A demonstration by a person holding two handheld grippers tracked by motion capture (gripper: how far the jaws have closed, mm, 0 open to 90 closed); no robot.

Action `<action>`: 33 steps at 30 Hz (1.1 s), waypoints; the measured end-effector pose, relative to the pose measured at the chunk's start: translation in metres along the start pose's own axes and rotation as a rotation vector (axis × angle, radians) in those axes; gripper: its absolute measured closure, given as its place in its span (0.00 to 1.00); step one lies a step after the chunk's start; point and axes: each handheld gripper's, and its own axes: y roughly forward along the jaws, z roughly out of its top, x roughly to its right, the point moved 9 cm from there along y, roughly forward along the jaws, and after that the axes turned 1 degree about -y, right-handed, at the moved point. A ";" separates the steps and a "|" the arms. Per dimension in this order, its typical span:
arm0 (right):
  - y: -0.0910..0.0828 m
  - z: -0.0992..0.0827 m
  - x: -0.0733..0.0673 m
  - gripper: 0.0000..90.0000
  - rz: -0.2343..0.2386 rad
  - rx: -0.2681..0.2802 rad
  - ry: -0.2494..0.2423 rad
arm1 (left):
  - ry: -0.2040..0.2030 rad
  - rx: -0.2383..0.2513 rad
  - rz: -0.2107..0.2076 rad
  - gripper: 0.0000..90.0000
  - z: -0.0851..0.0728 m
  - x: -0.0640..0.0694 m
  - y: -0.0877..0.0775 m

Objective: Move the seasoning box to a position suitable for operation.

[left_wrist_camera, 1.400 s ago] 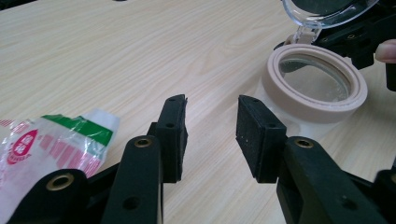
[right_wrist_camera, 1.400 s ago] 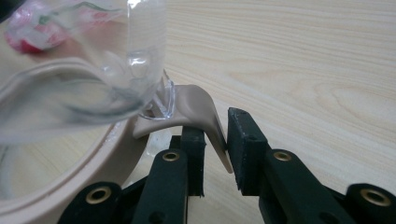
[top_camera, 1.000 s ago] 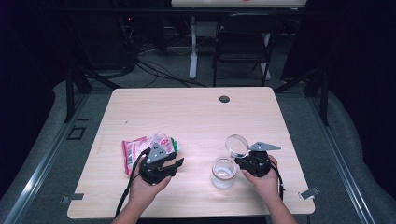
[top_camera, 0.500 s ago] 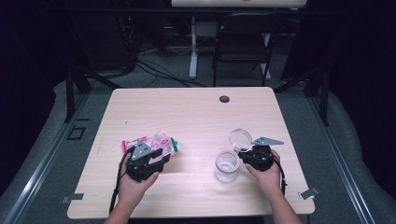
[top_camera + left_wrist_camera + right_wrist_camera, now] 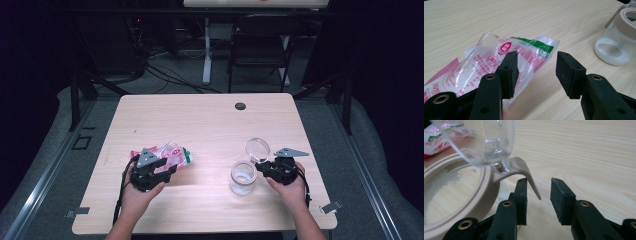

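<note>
A clear glass jar [image 5: 243, 177] with a beige collar around its mouth stands on the wooden table [image 5: 210, 125], just beside the tips of the right gripper [image 5: 262, 168]. Its round clear lid [image 5: 257, 148] is flipped up and back on a hinge, standing above and beyond that gripper's tips. In the right gripper view the jar's beige lever tab [image 5: 529, 176] hangs down into the gap between the two black jaws, close to the left one; the jaws have just been opening and stand about half apart, and neither pad presses on the tab. A white powder lies in the bottom of the jar.

Well to the left of the jar, a crumpled plastic bag [image 5: 499, 60] printed in pink and green lies flat on the table under the left gripper [image 5: 536, 72]. Its jaws have just been opening too; the bag's edge lies below and beside the left jaw, and the right jaw stands over bare wood.
</note>
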 end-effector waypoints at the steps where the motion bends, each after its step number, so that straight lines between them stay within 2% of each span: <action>1: -0.002 -0.001 0.001 0.72 -0.004 -0.003 0.003 | -0.006 0.002 0.002 0.56 0.000 -0.001 0.001; 4: -0.007 -0.004 0.002 0.71 -0.010 -0.013 0.015 | -0.021 -0.010 0.002 0.56 -0.003 -0.008 0.002; 7: -0.010 -0.006 0.003 0.71 -0.020 -0.021 0.023 | -0.011 -0.024 0.012 0.55 -0.005 -0.013 0.004; 12: -0.013 -0.009 0.005 0.70 -0.057 -0.039 0.005 | -0.009 -0.033 0.014 0.50 -0.008 -0.016 0.010; 16: -0.016 -0.010 0.004 0.69 -0.059 -0.032 0.002 | 0.031 -0.051 0.034 0.47 -0.009 -0.014 0.018; 20: -0.020 -0.013 0.004 0.69 -0.063 -0.031 0.005 | 0.053 -0.067 0.045 0.45 -0.009 -0.009 0.025; 22: -0.022 -0.014 0.004 0.68 -0.050 -0.021 0.013 | 0.078 -0.072 0.061 0.42 -0.008 -0.006 0.030; 29: -0.030 -0.019 0.005 0.67 -0.068 -0.015 0.018 | 0.165 -0.094 0.079 0.39 -0.008 0.009 0.045; 33: -0.035 -0.022 0.006 0.66 -0.074 -0.012 0.020 | 0.214 -0.102 0.137 0.40 -0.008 0.010 0.055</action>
